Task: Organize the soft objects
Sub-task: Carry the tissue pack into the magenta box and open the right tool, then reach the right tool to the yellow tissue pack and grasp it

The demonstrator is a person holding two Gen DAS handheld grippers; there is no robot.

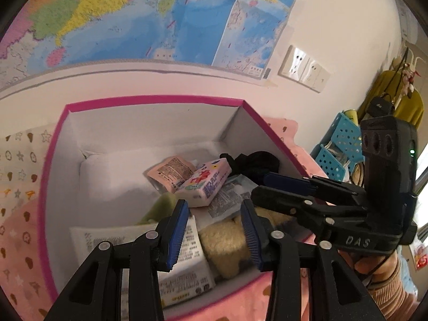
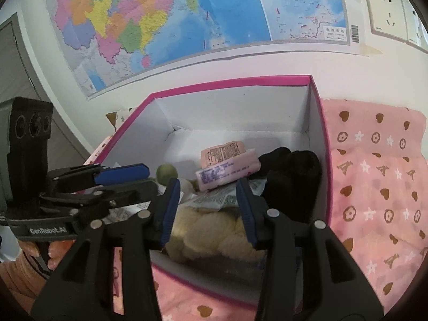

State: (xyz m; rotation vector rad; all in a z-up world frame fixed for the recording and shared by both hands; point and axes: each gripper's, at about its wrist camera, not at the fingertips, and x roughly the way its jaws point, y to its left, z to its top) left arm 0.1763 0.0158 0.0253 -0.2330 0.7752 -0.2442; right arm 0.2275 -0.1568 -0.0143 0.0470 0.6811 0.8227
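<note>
A pink-rimmed box point(image 1: 155, 99) point(image 2: 227, 81) with white walls holds the soft things. Inside lie a flowered pink tissue pack point(image 1: 206, 184) point(image 2: 227, 172), a second pink pack point(image 1: 171, 171) point(image 2: 223, 152), black cloth point(image 1: 256, 163) point(image 2: 291, 171), a yellow fluffy plush point(image 1: 224, 243) point(image 2: 208, 232), a green item point(image 1: 160, 206) point(image 2: 166, 174) and a white tissue pack point(image 1: 187, 267). My left gripper point(image 1: 214, 235) point(image 2: 151, 179) hovers open over the box's near side, above the plush and white pack. My right gripper point(image 2: 208, 211) point(image 1: 258, 187) is open beside it, over the plush, nothing pressed between its pads.
The box rests on a pink blanket point(image 2: 374, 187) printed with hearts and stars. A wall map point(image 1: 133, 13) and sockets point(image 1: 302, 67) are behind it. Blue perforated baskets point(image 1: 339, 144) and a yellow garment point(image 1: 388, 88) stand at the right. A hand point(image 1: 374, 262) holds the right gripper.
</note>
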